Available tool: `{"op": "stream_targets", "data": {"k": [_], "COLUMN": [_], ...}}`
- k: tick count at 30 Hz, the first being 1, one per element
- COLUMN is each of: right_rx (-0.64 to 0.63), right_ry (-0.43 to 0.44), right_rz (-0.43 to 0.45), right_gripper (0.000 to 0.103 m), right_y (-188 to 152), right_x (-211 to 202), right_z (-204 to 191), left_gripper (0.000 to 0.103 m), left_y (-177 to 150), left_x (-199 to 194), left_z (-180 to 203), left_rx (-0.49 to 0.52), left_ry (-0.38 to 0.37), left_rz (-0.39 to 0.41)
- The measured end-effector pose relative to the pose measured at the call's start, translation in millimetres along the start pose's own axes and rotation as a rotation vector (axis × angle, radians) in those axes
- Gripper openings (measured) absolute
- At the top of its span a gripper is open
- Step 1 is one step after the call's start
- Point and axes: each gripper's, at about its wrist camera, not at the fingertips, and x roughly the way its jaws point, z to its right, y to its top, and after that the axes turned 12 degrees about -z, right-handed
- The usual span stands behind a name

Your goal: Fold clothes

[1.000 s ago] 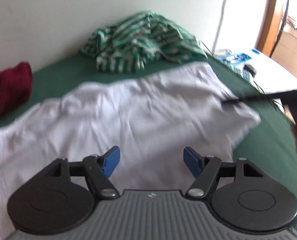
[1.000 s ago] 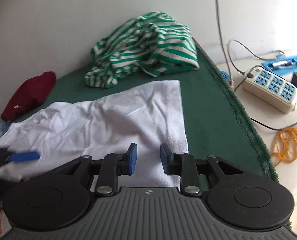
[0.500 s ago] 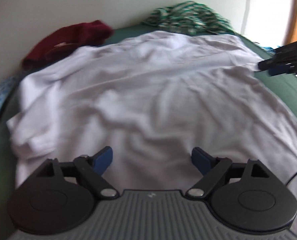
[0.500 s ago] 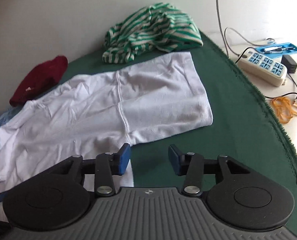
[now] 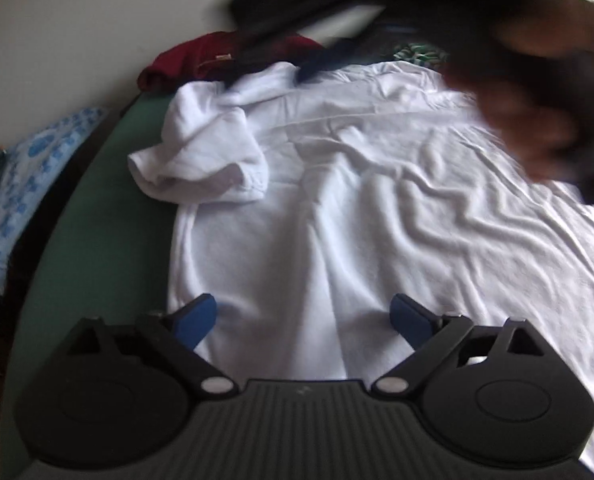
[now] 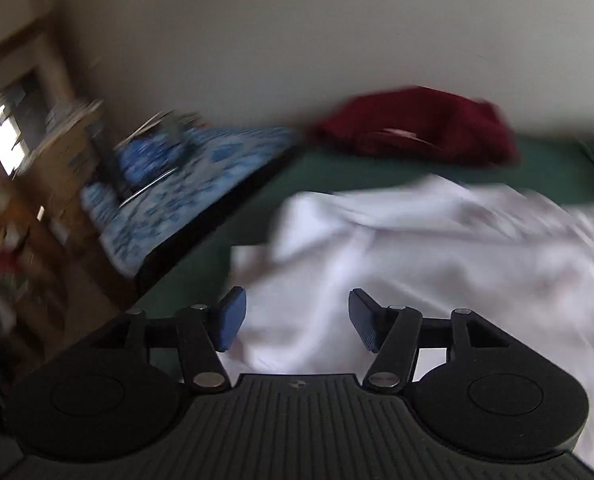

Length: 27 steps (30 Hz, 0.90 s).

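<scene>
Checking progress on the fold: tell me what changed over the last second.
The right gripper opened wider and swung left across the white shirt, toward its bunched sleeve. The left gripper drew in over the shirt, still open. Neither holds cloth. The red garment stayed put.

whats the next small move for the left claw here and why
Probably reach the open left claw forward-left to the bunched sleeve and pull it flat: the white t-shirt is spread on the green cover, but that sleeve lies crumpled.
</scene>
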Motion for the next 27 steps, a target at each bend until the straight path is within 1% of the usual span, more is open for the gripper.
{"op": "stream_targets", "data": {"k": [2,3,4,6,7,8,10,13,15,16,17,18,19,21,23,24,25,26,27], "right_rx": [-0.105,-0.150,-0.177,-0.192,-0.183,-0.161,-0.108,0.003,0.103,0.159,0.205,0.234,0.248,0.259,0.310,0.338,0.357,0.361,0.352], "right_ry": [0.024,0.024,0.005,-0.046,-0.067,-0.081,-0.090,-0.019,0.064,0.119,0.177,0.215,0.229,0.252,0.324,0.344,0.330,0.289,0.229], "right_rz": [-0.021,-0.043,-0.077,-0.127,-0.138,-0.133,-0.116,-0.038,0.008,0.004,-0.040,-0.086,-0.086,0.007,0.098,0.108,0.102,0.090,0.078], "right_gripper": [0.060,0.060,0.059,0.047,0.032,0.004,0.005,0.005,0.007,0.019,0.038,0.044,0.042,0.041,0.046,0.046,0.047,0.047,0.047], "right_y": [24.9,34.2,38.7,44.4,49.0,56.3,73.5,115.1,139.0,147.8,152.7,155.0,153.5,142.6,123.8,111.4,95.5,77.0,55.6], "right_x": [27.2,43.2,61.2,88.6,96.7,99.2,103.3,105.9,113.5,121.2,132.5,141.4,139.9,115.0,77.5,60.6,45.0,29.1,12.5], "right_z": [-33.2,-46.6,-54.2,-60.2,-60.6,-59.0,-55.0,-44.9,-35.2,-29.3,-23.7,-19.4,-15.3,-4.6,16.7,28.1,36.9,43.1,47.0], "left_gripper": [0.098,0.098,0.098,0.100,0.101,0.102,0.102,0.102,0.102,0.102,0.102,0.102,0.101,0.100,0.101,0.101,0.101,0.101,0.101], "left_y": [-7.4,-10.6,-12.8,-17.4,-20.1,-22.3,-24.9,-21.0,-18.2,-17.2,-16.8,-16.5,-17.1,-18.7,-19.2,-18.8,-18.3,-16.3,-14.0], "left_x": [-3.7,-5.9,-7.7,-10.2,-11.5,-12.5,-14.0,-14.7,-13.9,-13.5,-13.9,-14.5,-17.1,-23.1,-28.0,-29.7,-31.4,-28.8,-25.3], "left_z": [-0.6,-0.8,-2.4,-5.5,-6.8,-8.2,-10.6,-14.6,-18.0,-20.3,-21.8,-23.1,-24.5,-27.5,-35.0,-41.9,-48.8,-54.4,-59.6], "left_rx": [0.029,0.045,0.053,0.070,0.079,0.082,0.087,0.092,0.096,0.102,0.108,0.114,0.116,0.118,0.103,0.085,0.067,0.054,0.042], "left_ry": [-0.006,-0.008,-0.020,-0.038,-0.043,-0.048,-0.059,-0.069,-0.066,-0.068,-0.069,-0.069,-0.067,-0.062,-0.059,-0.059,-0.059,-0.054,-0.047], "left_rz": [0.006,0.009,0.005,0.001,0.005,0.010,0.016,0.001,-0.004,-0.005,-0.008,-0.011,-0.006,0.006,0.018,0.025,0.032,0.023,0.011]}}
